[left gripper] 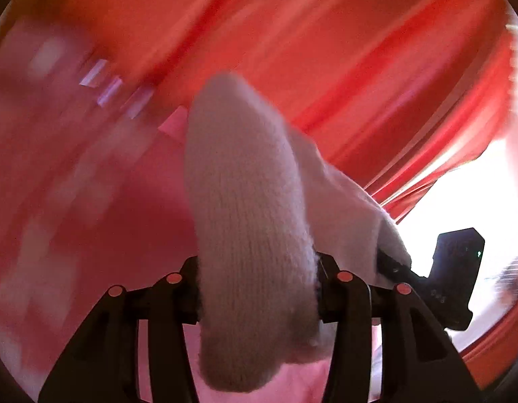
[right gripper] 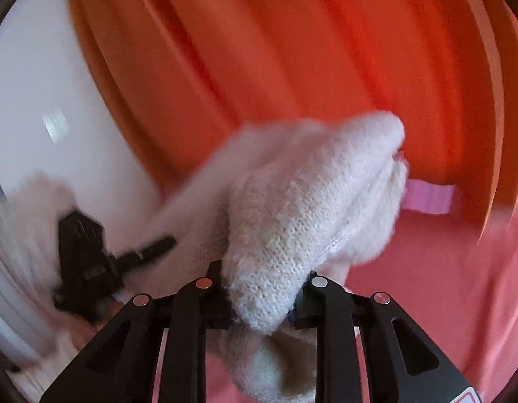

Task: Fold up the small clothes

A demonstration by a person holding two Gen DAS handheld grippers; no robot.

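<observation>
Here, both grippers, left gripper [left gripper: 259, 288], right gripper [right gripper: 262, 288], clamped on white knit garment [left gripper: 245, 201].

Brightness: strong overall, warm red cast from the curtain [left gripper: 343, 67].
Source: daylight through the gap at right edge of left wrist view, at left of right wrist view.
Glare: window area [left gripper: 467, 194] blown out to pure white, no detail.
Blur: heavy motion smear on curtain folds and pink surface [right gripper: 427, 285]; other gripper smeared.
Sharpest: knit of the white sock [right gripper: 285, 221] near the lens.
Edges: fisheye bending, dark vignette corners.
</observation>
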